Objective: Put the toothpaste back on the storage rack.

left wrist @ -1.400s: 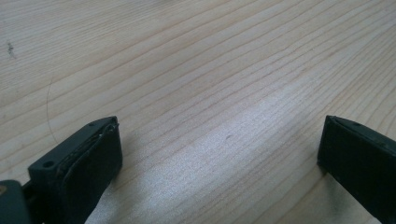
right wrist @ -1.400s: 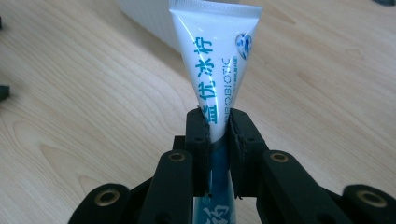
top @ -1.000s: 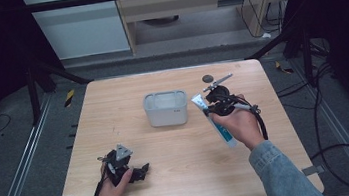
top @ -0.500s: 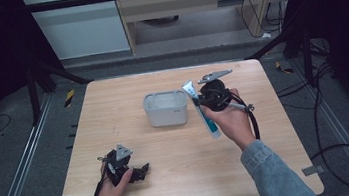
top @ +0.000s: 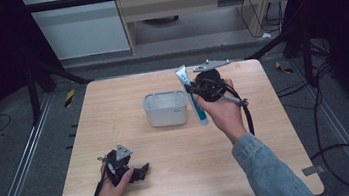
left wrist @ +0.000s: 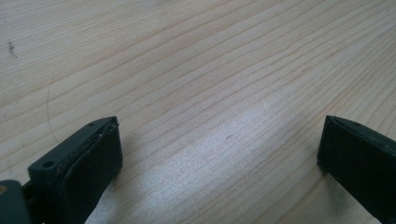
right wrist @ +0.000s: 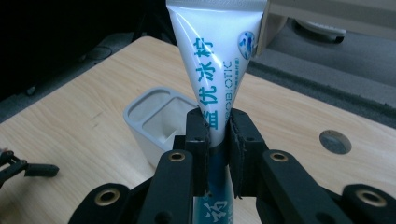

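The table [top: 271, 166] is pale wood, its grain running across the left gripper view; a grey bin [top: 165, 108] stands near its middle, a little toward the far side, open at the top and, in the right gripper view, split by a low inner wall into compartments [right wrist: 156, 116]; a small dark disc [right wrist: 335, 141] is set flush in the wood in the right gripper view.

The right hand [top: 222, 112] reaches in from the near right and holds the right gripper [top: 201, 90] raised just right of the bin; a grey plate [top: 211, 64] sits on top of it and a black cable [top: 245, 114] loops down past the wrist; its jaws are clamped on a white and blue tube [top: 192, 96] about midway along, so the flat crimped end points up and far while the blue lower part hangs below the jaws; in the right gripper view the tube [right wrist: 217, 70] rises between the pads, tilted slightly, with the bin behind and to the left.

The left hand [top: 110, 186] rests at the near left of the table, well apart from the bin, holding the left gripper [top: 141, 171] low on the wood; its jaws stand wide apart with bare table between them.
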Action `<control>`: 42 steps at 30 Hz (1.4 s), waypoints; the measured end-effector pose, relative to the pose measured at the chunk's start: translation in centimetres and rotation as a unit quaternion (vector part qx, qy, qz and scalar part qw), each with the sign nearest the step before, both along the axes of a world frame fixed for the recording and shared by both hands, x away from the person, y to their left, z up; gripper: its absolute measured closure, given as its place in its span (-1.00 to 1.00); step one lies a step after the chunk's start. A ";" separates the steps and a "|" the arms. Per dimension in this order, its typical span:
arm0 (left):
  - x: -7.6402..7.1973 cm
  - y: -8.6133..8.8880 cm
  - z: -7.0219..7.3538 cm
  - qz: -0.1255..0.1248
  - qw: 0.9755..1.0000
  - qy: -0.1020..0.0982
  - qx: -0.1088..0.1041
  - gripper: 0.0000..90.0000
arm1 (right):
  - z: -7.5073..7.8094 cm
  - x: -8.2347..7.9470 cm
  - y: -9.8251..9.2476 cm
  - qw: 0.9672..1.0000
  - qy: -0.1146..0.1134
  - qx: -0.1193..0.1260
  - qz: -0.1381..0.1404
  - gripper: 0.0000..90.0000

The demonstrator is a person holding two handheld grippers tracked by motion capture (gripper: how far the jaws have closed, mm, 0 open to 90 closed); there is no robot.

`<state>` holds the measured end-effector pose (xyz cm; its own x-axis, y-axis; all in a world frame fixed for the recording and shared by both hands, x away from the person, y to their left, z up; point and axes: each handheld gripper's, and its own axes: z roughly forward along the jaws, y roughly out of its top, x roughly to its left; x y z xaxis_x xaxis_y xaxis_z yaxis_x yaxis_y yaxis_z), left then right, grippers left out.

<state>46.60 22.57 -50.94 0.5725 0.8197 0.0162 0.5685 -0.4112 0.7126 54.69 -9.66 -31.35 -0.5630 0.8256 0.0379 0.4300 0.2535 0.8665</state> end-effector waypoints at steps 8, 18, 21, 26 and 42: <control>0.0 0.0 0.0 -0.001 1.000 -0.001 0.001 -1.00 | 1.7 0.1 0.8 1.000 -0.023 0.013 -0.004 0.77; 0.0 0.0 0.0 0.000 1.000 -0.001 0.001 -1.00 | 3.3 1.4 2.0 0.999 -0.037 0.022 -0.009 0.77; 0.0 0.0 0.0 0.000 1.000 -0.001 0.001 -1.00 | 3.4 1.8 2.3 0.999 -0.038 0.023 -0.010 0.77; 0.0 0.0 0.0 0.000 1.000 0.000 0.000 -1.00 | 3.7 2.2 3.2 0.999 -0.041 0.025 -0.009 0.77; -0.1 0.0 0.0 0.007 1.000 0.000 0.000 -1.00 | 4.0 3.0 4.3 0.998 -0.051 0.025 -0.010 0.77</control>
<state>46.49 22.58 -50.92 0.5603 0.8281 0.0169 0.5745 -0.4033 0.7122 57.66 -5.39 -27.33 -0.5501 0.8348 0.0223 0.3433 0.2018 0.9173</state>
